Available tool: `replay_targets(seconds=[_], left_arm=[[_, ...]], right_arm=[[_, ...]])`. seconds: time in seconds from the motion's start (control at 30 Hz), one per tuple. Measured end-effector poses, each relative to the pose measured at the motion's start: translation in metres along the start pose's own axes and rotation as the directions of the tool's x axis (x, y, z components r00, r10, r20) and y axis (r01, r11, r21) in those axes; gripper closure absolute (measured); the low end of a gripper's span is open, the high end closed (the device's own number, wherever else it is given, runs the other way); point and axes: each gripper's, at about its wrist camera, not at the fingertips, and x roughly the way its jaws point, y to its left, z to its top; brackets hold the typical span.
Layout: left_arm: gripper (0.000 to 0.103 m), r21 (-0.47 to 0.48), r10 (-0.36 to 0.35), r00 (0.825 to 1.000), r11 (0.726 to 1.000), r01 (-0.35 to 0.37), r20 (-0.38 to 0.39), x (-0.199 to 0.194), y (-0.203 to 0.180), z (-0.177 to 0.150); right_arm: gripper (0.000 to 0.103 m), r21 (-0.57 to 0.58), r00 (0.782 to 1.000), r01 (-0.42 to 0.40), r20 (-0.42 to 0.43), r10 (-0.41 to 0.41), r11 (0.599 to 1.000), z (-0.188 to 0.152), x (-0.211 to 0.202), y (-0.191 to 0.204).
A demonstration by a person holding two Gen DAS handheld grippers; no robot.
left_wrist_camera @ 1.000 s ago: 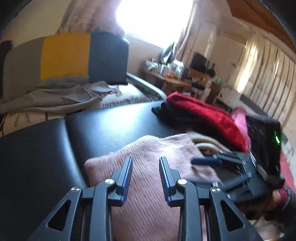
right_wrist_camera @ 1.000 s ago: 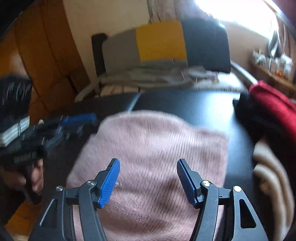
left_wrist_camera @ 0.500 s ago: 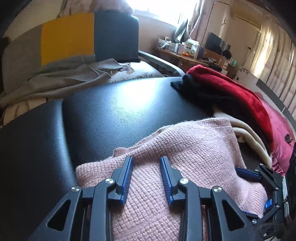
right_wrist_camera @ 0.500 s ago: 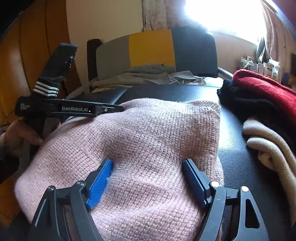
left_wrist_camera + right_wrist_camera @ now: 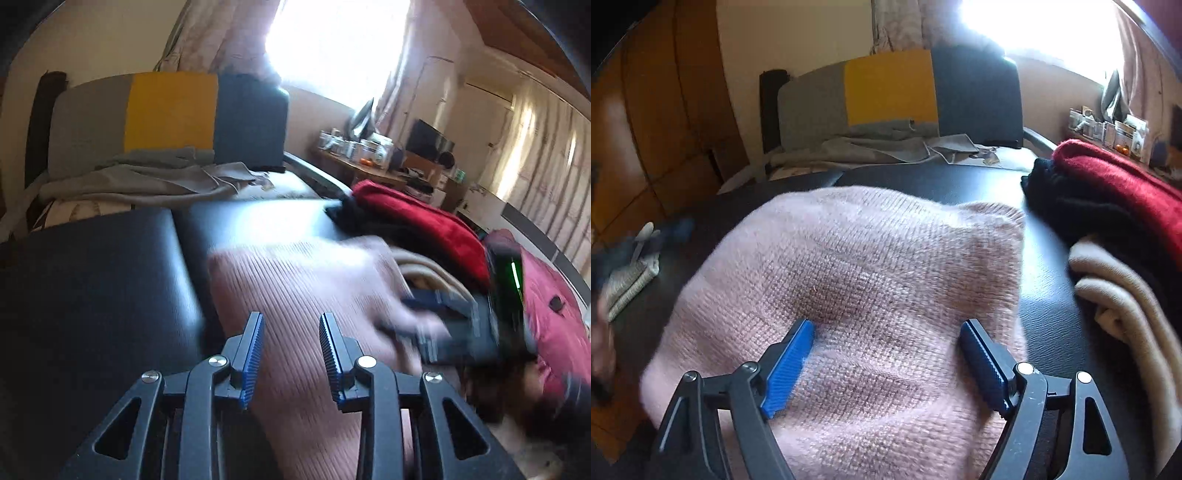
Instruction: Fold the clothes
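Observation:
A folded pink knit sweater (image 5: 871, 280) lies on the black padded table (image 5: 960, 181); it also shows in the left wrist view (image 5: 295, 291), blurred. My right gripper (image 5: 886, 354) is open wide just over the sweater's near part, holding nothing. My left gripper (image 5: 290, 347) is open with a narrower gap, above the sweater's left near edge, holding nothing. The right gripper also shows in the left wrist view (image 5: 458, 317), blurred, at the sweater's right side.
A stack of folded clothes sits on the table's right: red (image 5: 1115, 177), black (image 5: 1067, 206) and cream (image 5: 1115, 288). A grey-yellow-blue chair (image 5: 897, 92) with grey cloth (image 5: 871, 147) stands behind the table. A red cushion (image 5: 554, 314) lies far right.
The left gripper has pulled back and up off the sweater, to the left. The right gripper stays over the sweater, open, and the sweater lies flatter.

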Motion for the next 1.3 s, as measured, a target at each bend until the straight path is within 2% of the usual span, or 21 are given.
replay_targets(seconds=[0.1,0.23,0.3,0.37,0.43,0.47,0.5,0.57,0.73,0.83,0.93,1.0,1.1,1.17,1.23,1.3], left_arm=[[0.071,0.026,-0.019,1.0,0.999,0.019,-0.009,-0.01,-0.017,-0.028],[0.071,0.074,-0.014,1.0,0.997,0.016,-0.027,-0.003,-0.038,-0.041],[0.071,0.093,-0.004,0.999,0.996,0.008,-0.044,0.003,-0.046,-0.044],[0.071,0.091,0.027,0.994,0.996,-0.018,-0.106,0.018,-0.048,-0.046],[0.072,0.046,0.036,0.984,0.999,-0.029,-0.173,0.033,-0.042,-0.052],[0.072,0.027,0.035,0.986,0.999,-0.031,-0.164,0.034,-0.04,-0.054],[0.072,0.017,0.036,0.987,0.999,-0.034,-0.158,0.034,-0.041,-0.055],[0.072,0.017,0.051,0.986,0.999,-0.049,-0.16,0.036,-0.043,-0.055],[0.072,0.01,0.063,0.988,0.998,-0.062,-0.141,0.032,-0.047,-0.053],[0.072,-0.081,-0.006,0.995,0.997,-0.002,-0.097,0.014,-0.037,-0.047],[0.071,-0.158,-0.053,0.999,0.986,0.051,-0.01,-0.014,-0.017,-0.033],[0.063,-0.222,-0.097,0.995,0.97,0.101,0.027,-0.024,0.004,-0.022],[0.06,-0.333,-0.176,0.984,0.928,0.168,0.006,-0.015,0.038,-0.009],[0.06,-0.384,-0.185,0.983,0.908,0.166,-0.013,-0.003,0.054,-0.004],[0.059,-0.407,-0.195,0.981,0.898,0.168,-0.025,0.012,0.065,0.0],[0.057,-0.435,-0.223,0.974,0.881,0.188,-0.032,0.024,0.074,0.002]], right_arm=[[0.02,-0.019,0.999,-0.034,0.025,0.034,0.999,0.024,-0.015,0.008],[0.018,-0.07,0.997,-0.08,0.016,0.082,0.994,0.058,-0.012,0.028],[0.017,-0.088,0.996,-0.08,-0.032,0.078,0.993,0.064,0.006,0.033],[0.017,-0.106,0.994,-0.08,-0.081,0.072,0.991,0.07,0.024,0.038],[0.013,-0.09,0.986,-0.077,-0.155,0.063,0.993,0.066,0.053,0.033],[0.002,-0.062,0.983,-0.092,-0.164,0.081,0.994,0.061,0.06,0.027],[0.0,-0.029,0.983,-0.105,-0.155,0.099,0.994,0.057,0.068,0.018],[0.0,0.005,0.984,-0.13,-0.123,0.13,0.991,0.05,0.074,0.008],[0.0,-0.007,0.988,-0.12,-0.098,0.118,0.993,0.049,0.071,0.011],[0.0,0.001,0.988,-0.129,-0.083,0.129,0.992,0.051,0.067,0.01],[0.0,0.052,0.984,-0.172,-0.046,0.174,0.984,0.057,0.047,0.002],[0.0,0.084,0.976,-0.219,0.008,0.219,0.972,0.06,0.023,-0.009],[0.0,0.186,0.959,-0.275,-0.012,0.282,0.943,0.045,0.0,-0.041],[0.0,0.255,0.945,-0.308,-0.024,0.325,0.916,0.035,-0.015,-0.063],[0.0,0.366,0.925,-0.314,-0.092,0.37,0.876,0.015,-0.011,-0.091],[0.0,0.411,0.93,-0.288,-0.095,0.355,0.865,-0.002,-0.013,-0.108]])
